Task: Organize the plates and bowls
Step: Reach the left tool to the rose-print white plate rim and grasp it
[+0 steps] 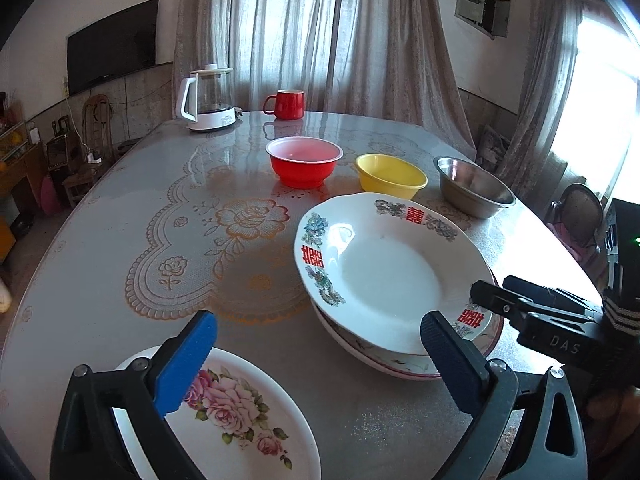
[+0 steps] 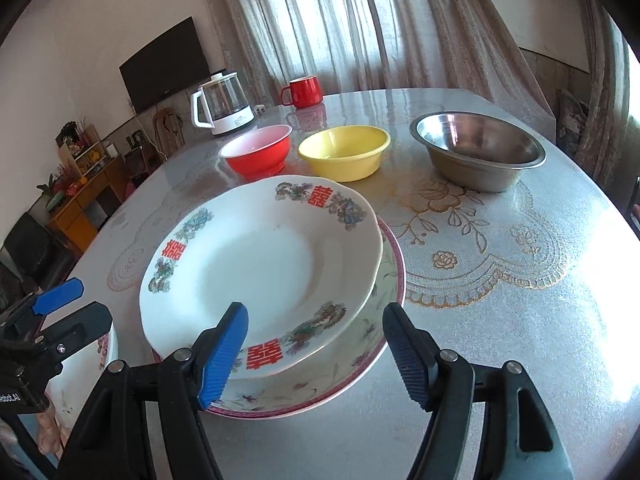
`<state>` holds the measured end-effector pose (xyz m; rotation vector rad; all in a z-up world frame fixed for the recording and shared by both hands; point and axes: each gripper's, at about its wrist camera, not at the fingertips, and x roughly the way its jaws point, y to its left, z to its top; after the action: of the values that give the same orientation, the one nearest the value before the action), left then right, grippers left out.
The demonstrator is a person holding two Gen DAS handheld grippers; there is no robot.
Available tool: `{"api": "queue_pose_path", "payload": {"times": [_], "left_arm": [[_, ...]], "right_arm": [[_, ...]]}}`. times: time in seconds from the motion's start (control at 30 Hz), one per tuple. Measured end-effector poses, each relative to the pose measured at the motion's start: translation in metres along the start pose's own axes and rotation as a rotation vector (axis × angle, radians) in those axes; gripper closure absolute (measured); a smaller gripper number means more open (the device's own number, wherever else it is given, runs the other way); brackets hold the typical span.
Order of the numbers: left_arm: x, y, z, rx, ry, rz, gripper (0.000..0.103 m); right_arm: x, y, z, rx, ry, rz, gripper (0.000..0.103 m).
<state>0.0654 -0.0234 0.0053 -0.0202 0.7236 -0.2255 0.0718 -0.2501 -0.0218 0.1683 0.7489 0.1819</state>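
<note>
My left gripper (image 1: 318, 360) stands wide with nothing between its jaws, hovering above the rose plate (image 1: 240, 412) at the near edge of the table (image 1: 100, 264). My right gripper (image 2: 314, 350) is also open and empty, poised over the near rim of the white plate (image 2: 264, 276), which sits tilted on a pink-rimmed plate (image 2: 360, 364). Behind them stand the red bowl (image 2: 258, 152), yellow bowl (image 2: 344, 154) and steel bowl (image 2: 478, 152), each apart from the others. I judge the plates to be glazed ceramic: stiff, fairly heavy, slick and easily chipped. I would pinch the rose plate at its raised rim, where the pads can close over the edge, and carry it level to the stack. The plastic bowls look light; the steel one may slide.
</note>
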Motion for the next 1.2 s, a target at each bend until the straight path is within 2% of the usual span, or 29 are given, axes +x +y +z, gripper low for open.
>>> {"api": "queue_pose_path", "payload": {"times": [0.13,0.33,0.53,0.73,0.87,0.97,1.13,1.2], "left_arm": [[-0.006,0.008,-0.003,-0.009,-0.013,0.030,0.000],[-0.013,0.025,-0.007,-0.040,-0.019,0.080,0.000],[-0.018,0.044,-0.013,-0.078,-0.018,0.115,0.000],[-0.024,0.076,-0.020,-0.149,-0.009,0.129,0.000],[-0.035,0.109,-0.027,-0.233,-0.016,0.134,0.001],[-0.040,0.133,-0.033,-0.301,-0.005,0.109,0.002],[-0.042,0.155,-0.049,-0.337,0.035,0.069,0.022],[-0.040,0.155,-0.058,-0.328,0.064,0.042,0.029]], "right_arm": [[-0.005,-0.002,0.002,0.024,-0.014,0.048,0.032],[-0.010,0.015,0.004,-0.013,-0.014,0.120,0.032],[-0.014,0.040,0.004,-0.064,0.003,0.262,0.033],[-0.015,0.078,-0.004,-0.172,0.062,0.414,0.040],[-0.009,0.102,-0.014,-0.225,0.131,0.515,0.041],[0.001,0.117,-0.023,-0.241,0.183,0.550,0.041],[0.021,0.131,-0.038,-0.240,0.253,0.567,0.041],[0.026,0.134,-0.042,-0.239,0.274,0.578,0.045]]}}
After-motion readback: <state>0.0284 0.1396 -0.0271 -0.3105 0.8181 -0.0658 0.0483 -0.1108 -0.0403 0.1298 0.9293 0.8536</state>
